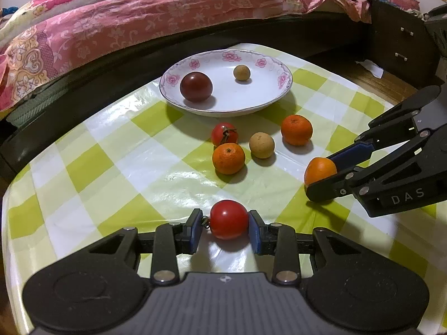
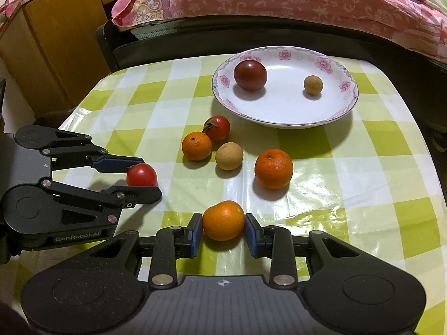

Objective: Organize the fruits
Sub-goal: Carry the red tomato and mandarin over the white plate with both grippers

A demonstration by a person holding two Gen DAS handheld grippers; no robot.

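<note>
My left gripper [image 1: 225, 219] is shut on a red tomato [image 1: 229, 223] low over the checked tablecloth [image 1: 139, 167]. The right wrist view shows that left gripper [image 2: 149, 179] at the left. My right gripper [image 2: 223, 219] is shut on a tangerine [image 2: 223, 226], and it reaches in from the right [image 1: 320, 175] in the left wrist view. A flowered white plate [image 1: 276, 95] at the far side holds a dark red tomato [image 1: 196, 86] and a small tan longan [image 1: 241, 72]. Loose between plate and grippers lie a stemmed tomato [image 1: 224, 134], two tangerines [image 1: 228, 158] [image 1: 296, 129] and a bigger tan fruit [image 1: 261, 145].
A bed with a pink quilt [image 1: 139, 14] on a dark frame runs close behind the table's far edge. A wooden cabinet [image 2: 50, 42] stands off the table's far left corner, and a dark nightstand [image 1: 402, 44] off the far right.
</note>
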